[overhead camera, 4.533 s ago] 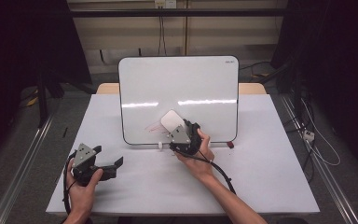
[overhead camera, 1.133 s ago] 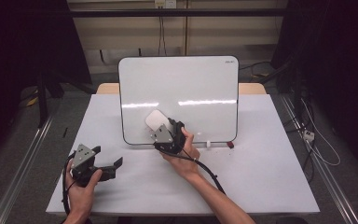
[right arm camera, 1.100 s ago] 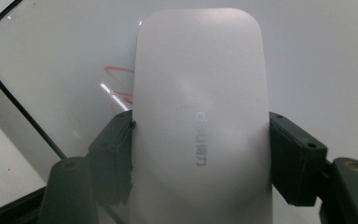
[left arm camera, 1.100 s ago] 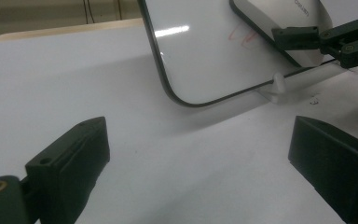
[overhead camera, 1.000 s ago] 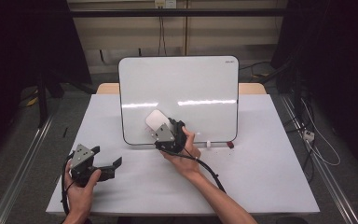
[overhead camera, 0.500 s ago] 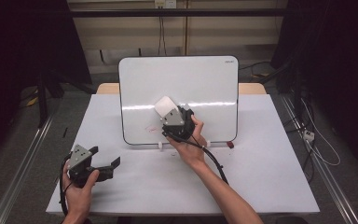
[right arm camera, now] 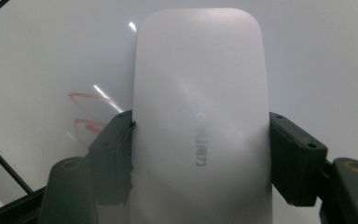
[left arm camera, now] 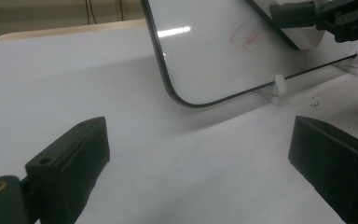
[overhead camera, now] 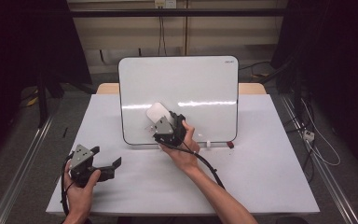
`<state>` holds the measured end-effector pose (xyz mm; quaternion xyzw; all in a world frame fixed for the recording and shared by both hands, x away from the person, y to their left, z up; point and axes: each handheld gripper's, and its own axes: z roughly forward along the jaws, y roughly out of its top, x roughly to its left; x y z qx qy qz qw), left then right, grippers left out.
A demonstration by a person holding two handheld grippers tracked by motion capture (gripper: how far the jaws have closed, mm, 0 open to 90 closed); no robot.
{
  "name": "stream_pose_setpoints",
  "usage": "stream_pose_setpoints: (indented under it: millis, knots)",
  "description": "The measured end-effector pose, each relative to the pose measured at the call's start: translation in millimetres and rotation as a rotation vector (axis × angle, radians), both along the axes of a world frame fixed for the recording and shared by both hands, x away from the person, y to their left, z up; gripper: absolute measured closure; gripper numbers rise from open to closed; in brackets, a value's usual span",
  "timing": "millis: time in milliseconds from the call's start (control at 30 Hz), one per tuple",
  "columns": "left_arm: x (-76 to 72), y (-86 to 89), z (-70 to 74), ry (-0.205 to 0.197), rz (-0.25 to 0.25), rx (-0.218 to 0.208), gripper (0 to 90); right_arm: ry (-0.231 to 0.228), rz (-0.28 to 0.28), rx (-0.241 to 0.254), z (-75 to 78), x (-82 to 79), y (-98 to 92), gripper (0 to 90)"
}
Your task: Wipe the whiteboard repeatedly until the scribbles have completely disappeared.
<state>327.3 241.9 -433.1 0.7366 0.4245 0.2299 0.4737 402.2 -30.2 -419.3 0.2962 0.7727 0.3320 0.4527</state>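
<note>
Eraser (right arm camera: 199, 121) clamped between right jaws

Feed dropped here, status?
Right tool shut on eraser, against whiteboard. Left tool open, idle. Red marks remain.

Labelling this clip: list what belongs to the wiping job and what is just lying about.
In the job: white eraser, clamped in the right gripper; whiteboard; red marks on it.

Lying about: left gripper, open, idle on the table; red cap beside the board's foot.
</note>
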Motion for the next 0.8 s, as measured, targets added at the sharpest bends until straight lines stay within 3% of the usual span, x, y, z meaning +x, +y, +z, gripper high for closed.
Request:
stream_pose_setpoints:
  millis: [500, 800]
  knots:
    - [-0.2, -0.3, 0.5, -0.002, -0.006, 0.001, 5.2, 0.009, 0.091, -0.064, -19.3, -14.7, 23.2, 32.0]
    - [-0.7, 2.2, 0.4, -0.004, 0.005, -0.013, 5.2, 0.024, 0.084, -0.032, -12.4, -8.7, 16.3, 32.0]
